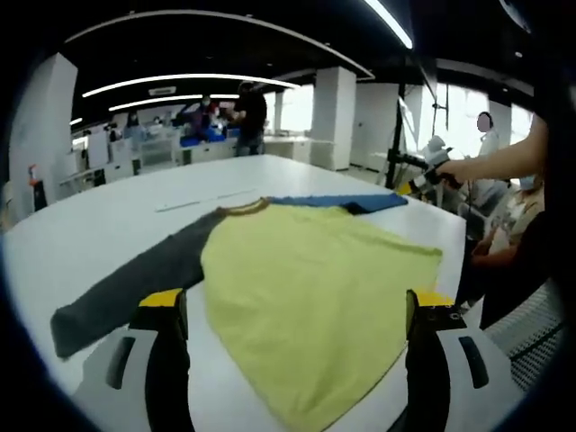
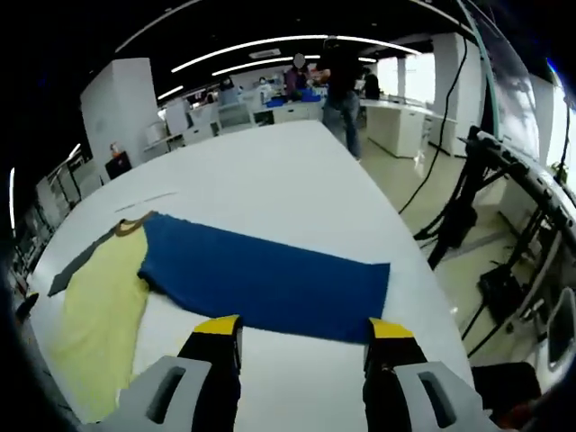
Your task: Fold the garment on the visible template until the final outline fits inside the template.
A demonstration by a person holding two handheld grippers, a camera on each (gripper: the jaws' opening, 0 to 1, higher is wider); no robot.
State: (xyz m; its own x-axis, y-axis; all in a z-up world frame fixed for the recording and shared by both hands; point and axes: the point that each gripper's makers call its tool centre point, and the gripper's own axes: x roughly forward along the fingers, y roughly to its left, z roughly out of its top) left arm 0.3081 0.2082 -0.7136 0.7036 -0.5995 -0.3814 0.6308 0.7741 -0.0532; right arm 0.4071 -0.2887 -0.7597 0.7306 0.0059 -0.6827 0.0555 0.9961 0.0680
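A long-sleeved garment lies flat on the white table [image 1: 108, 216]. Its body is yellow [image 1: 310, 279], one sleeve grey [image 1: 135, 279] and the other blue [image 1: 346, 203], with a brown collar [image 1: 241, 209]. My left gripper [image 1: 295, 304] hovers low over the yellow hem, its jaws wide apart with nothing in them. In the right gripper view the blue sleeve [image 2: 261, 279] spreads toward the table's edge beside the yellow body [image 2: 94, 315]. My right gripper [image 2: 304, 328] stands open just short of the sleeve's near edge. That same gripper [image 1: 430, 171] hangs past the blue cuff, held by a hand.
A thin pale strip [image 1: 202, 202] lies on the table beyond the collar. The table edge [image 2: 432, 279] drops off right of the blue cuff, with black stands [image 2: 468, 207] on the floor there. A person's arm [image 1: 504, 162] reaches in. Several people stand at far benches [image 1: 243, 121].
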